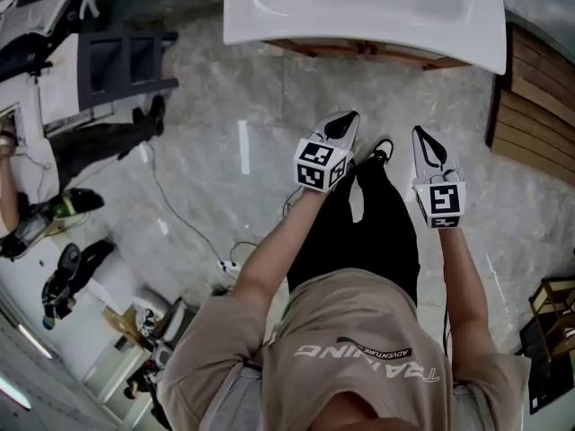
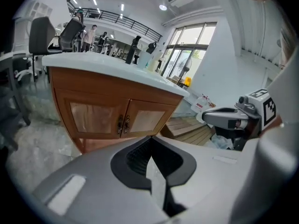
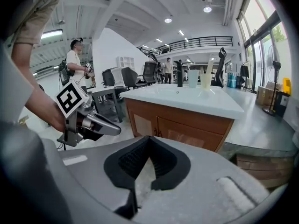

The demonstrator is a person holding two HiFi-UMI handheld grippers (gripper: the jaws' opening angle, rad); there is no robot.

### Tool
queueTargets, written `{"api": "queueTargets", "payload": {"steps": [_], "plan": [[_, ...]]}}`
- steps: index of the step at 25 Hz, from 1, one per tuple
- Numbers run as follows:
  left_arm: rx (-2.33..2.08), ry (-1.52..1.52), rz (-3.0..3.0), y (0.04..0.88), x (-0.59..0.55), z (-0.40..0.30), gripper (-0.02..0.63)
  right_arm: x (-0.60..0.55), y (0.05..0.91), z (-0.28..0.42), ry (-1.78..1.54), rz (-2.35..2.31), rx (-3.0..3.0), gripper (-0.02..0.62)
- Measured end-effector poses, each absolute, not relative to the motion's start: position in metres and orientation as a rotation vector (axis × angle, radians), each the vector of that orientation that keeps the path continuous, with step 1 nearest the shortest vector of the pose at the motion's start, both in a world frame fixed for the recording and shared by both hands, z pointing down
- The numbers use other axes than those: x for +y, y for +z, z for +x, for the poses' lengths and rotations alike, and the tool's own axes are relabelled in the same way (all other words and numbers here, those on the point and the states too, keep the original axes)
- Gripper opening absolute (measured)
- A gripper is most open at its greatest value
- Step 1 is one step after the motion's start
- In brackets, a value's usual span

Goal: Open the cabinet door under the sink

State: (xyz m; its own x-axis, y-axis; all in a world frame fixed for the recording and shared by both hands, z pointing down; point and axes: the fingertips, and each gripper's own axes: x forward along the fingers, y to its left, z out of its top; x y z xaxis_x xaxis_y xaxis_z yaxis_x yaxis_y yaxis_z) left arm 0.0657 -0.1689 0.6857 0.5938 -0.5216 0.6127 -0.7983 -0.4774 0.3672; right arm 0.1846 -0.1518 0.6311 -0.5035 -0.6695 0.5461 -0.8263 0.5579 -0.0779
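The left gripper is seen with its two fingers brought together at the tips, with nothing held between them. The right gripper is likewise closed on nothing. In the head view both grippers are held side by side at the centre of the frame, clear of the cabinet, and each carries a marker cube printed with black-and-white squares. The cabinet doors, a wooden pair with small metal handles at their meeting edge, are found closed at centre left of the left gripper view. They are set under the white sink that lies along the head view's top edge. On the person's beige T-shirt, at lower centre, "TRAINING" and "ADVENTURE" can be read upside down.
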Motion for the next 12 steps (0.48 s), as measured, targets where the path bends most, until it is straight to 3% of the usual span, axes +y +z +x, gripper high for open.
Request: {"api": "queueTargets", "payload": {"steps": [12], "plan": [[-1.048, 0.481, 2.078, 0.781, -0.2, 0.07, 0.015, -0.183, 0.723, 0.171, 0.493, 1.238, -2.312, 0.002]]}}
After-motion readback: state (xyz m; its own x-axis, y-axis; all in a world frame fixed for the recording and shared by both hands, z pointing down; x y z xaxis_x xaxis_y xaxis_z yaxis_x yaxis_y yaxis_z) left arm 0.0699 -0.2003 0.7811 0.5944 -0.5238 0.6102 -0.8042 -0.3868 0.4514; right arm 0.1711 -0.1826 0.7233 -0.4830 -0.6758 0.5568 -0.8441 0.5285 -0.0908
